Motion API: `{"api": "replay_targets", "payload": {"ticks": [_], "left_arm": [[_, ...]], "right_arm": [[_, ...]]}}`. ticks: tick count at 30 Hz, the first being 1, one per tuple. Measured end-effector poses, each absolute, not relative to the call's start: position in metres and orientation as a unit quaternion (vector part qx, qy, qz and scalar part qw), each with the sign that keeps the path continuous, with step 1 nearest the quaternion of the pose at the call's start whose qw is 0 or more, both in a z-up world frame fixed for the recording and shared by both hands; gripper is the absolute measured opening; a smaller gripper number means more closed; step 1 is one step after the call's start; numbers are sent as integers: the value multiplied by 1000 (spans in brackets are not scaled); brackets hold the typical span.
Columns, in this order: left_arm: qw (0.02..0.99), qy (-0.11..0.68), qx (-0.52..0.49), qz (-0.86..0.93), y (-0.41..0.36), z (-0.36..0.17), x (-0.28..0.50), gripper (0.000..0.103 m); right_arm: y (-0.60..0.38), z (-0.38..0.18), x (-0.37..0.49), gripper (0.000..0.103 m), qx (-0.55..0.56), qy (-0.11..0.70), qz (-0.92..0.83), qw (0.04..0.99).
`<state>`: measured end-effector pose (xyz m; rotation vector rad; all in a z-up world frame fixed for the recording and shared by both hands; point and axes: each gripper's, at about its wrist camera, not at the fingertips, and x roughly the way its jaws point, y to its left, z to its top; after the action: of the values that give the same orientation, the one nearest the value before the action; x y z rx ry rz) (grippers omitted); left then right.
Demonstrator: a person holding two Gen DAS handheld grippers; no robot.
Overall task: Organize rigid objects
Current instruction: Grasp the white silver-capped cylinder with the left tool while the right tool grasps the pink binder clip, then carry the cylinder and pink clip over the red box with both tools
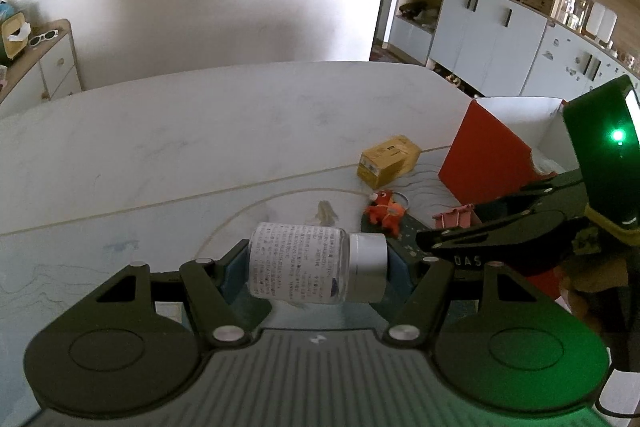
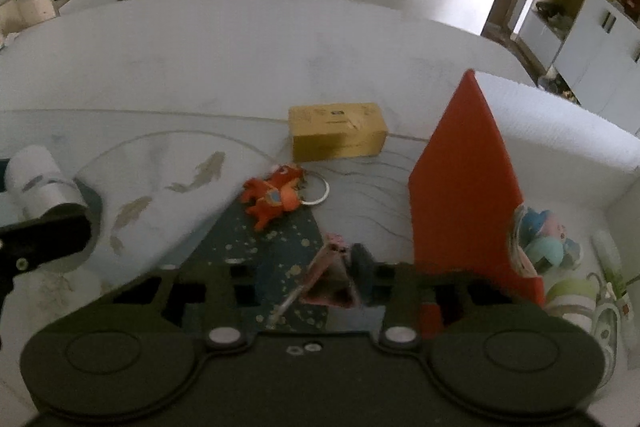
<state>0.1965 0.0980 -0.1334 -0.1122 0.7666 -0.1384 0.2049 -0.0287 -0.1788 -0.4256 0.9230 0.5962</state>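
Observation:
My left gripper [image 1: 318, 267] is shut on a small clear bottle [image 1: 298, 264] with a white printed label and a silver cap, held sideways above the table; the bottle also shows in the right wrist view [image 2: 42, 179]. My right gripper [image 2: 320, 281] is shut on a pink binder clip [image 2: 334, 283], which also shows in the left wrist view [image 1: 454, 217]. An orange plush keychain [image 2: 276, 197] with a metal ring and a yellow box [image 2: 338, 137] lie on the table ahead. A red-sided white bin [image 2: 464, 179] stands to the right with small toys inside.
A patterned mat with fish prints [image 2: 200, 171] covers the near table. A dark speckled patch [image 2: 280, 251] lies under my right gripper. Cabinets and shelves [image 1: 520, 7] stand beyond the table at right, a low drawer unit [image 1: 44, 63] at left.

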Motion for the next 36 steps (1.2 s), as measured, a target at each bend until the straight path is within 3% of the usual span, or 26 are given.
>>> {"api": "replay_targets", "payload": {"ticks": [13, 36], "left_arm": [[925, 370, -51, -70, 95, -127, 189, 69], [934, 333, -31, -128, 65, -71, 158, 69]], "right_arm": [[-59, -157, 189, 7, -153, 426, 307, 837], [-121, -54, 147, 7, -76, 380, 339, 857]]}}
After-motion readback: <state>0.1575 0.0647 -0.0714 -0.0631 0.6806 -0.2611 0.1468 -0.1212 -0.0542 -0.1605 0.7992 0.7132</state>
